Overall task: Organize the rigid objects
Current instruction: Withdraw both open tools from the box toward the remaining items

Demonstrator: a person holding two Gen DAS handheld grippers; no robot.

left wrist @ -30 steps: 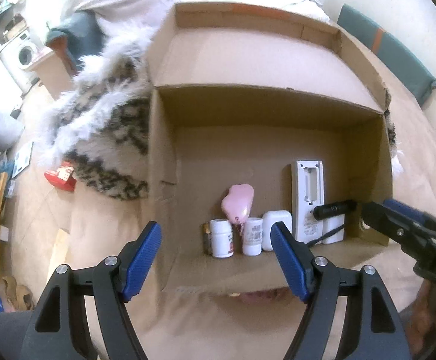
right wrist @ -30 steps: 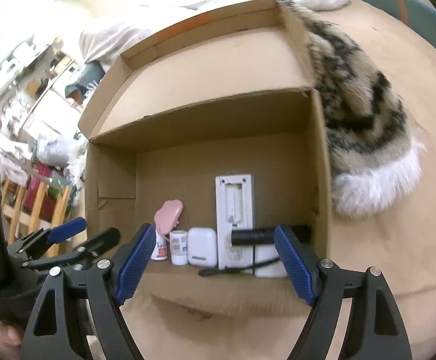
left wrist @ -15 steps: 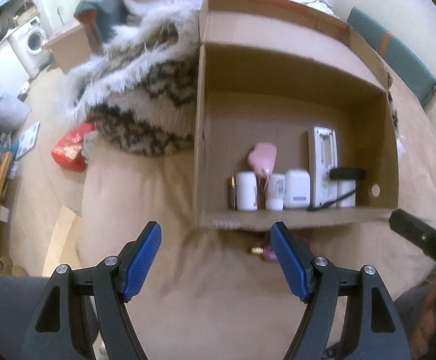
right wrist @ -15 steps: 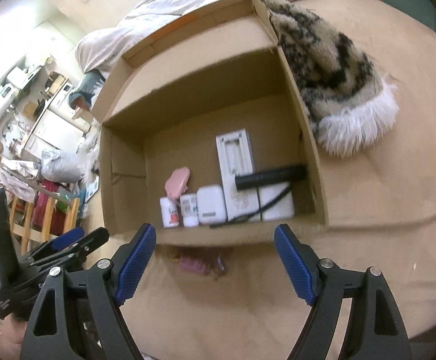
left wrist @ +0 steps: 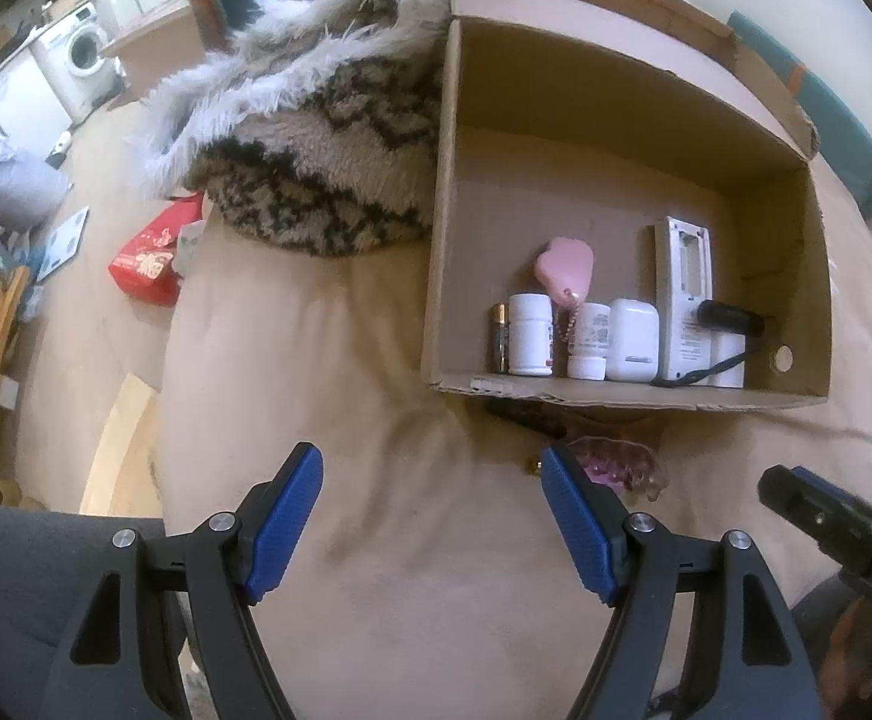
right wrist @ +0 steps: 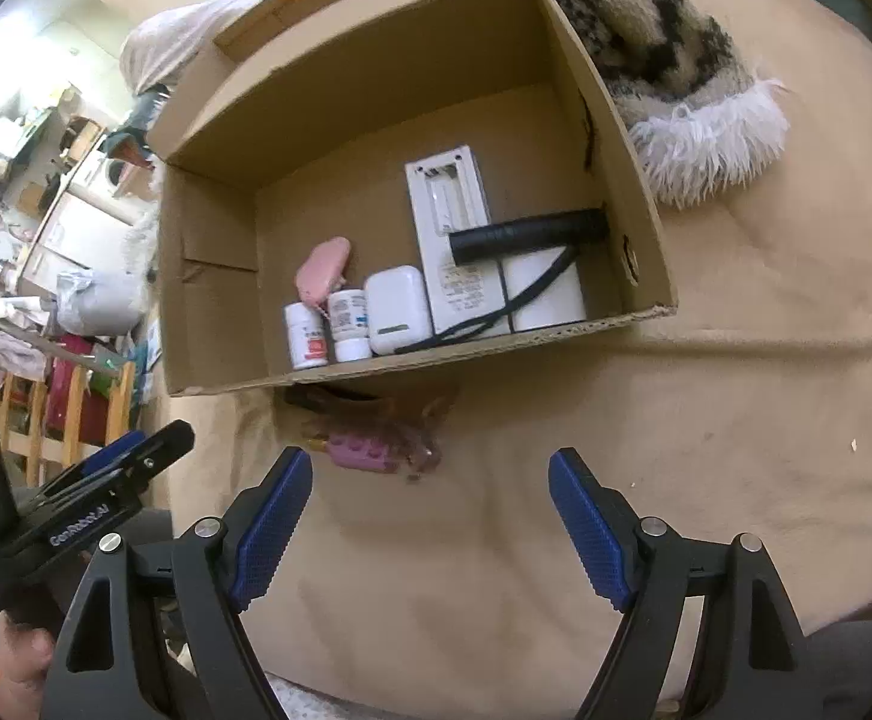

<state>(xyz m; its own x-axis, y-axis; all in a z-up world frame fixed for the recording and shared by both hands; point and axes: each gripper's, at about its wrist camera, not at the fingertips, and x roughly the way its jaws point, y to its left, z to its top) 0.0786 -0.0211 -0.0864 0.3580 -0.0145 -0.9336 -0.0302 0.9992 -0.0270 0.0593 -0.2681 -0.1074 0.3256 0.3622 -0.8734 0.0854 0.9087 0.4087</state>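
Both grippers hang empty over the beige blanket (right wrist: 646, 420). Left gripper (left wrist: 432, 516) jaws wide apart, right gripper (right wrist: 429, 519) same. Target looks like the pink translucent plastic piece (right wrist: 375, 450) lying outside the open cardboard box (right wrist: 610, 138), just below its near wall. Long axis runs roughly side to side. From the right gripper it's ahead, slightly left; from the left gripper, ahead-right, beside the right finger (left wrist: 580, 531). Which is nearer, can't tell.
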